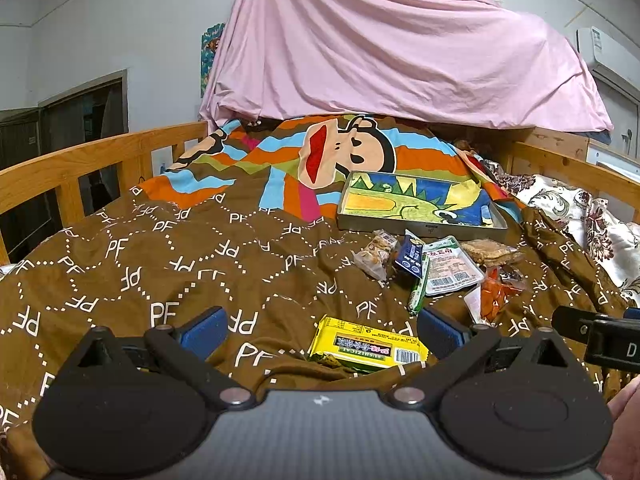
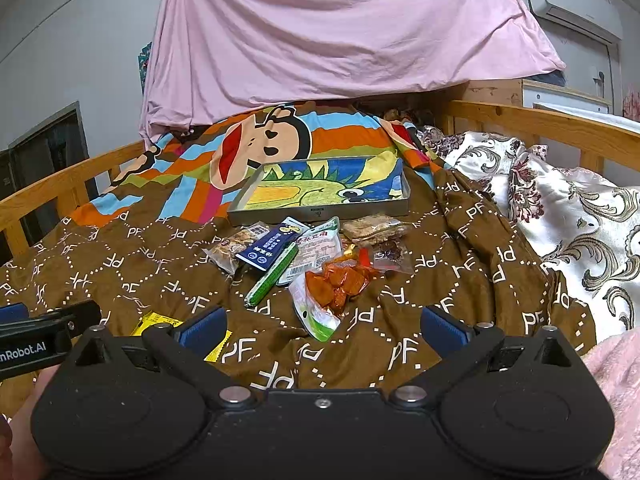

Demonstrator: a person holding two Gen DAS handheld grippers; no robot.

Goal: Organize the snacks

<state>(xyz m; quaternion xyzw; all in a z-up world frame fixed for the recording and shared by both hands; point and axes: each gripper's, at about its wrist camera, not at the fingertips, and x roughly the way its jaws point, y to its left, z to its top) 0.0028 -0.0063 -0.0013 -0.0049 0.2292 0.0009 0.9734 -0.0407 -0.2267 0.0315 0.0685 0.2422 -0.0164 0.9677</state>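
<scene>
Several snack packets lie in a heap on the brown quilt: a blue packet (image 2: 269,249), a green stick (image 2: 273,277), a clear bag of orange pieces (image 2: 340,286), a white-green pack (image 1: 446,266). A yellow pack (image 1: 368,345) lies apart, just ahead of my left gripper (image 1: 324,330), which is open and empty. My right gripper (image 2: 324,328) is open and empty, just short of the orange bag. A metal tray (image 2: 236,212) with a dinosaur picture lies behind the heap.
The quilt (image 1: 160,264) covers a bed with wooden rails (image 1: 80,160) on both sides. A pink sheet (image 1: 380,48) hangs behind. A floral blanket (image 2: 560,208) lies at the right.
</scene>
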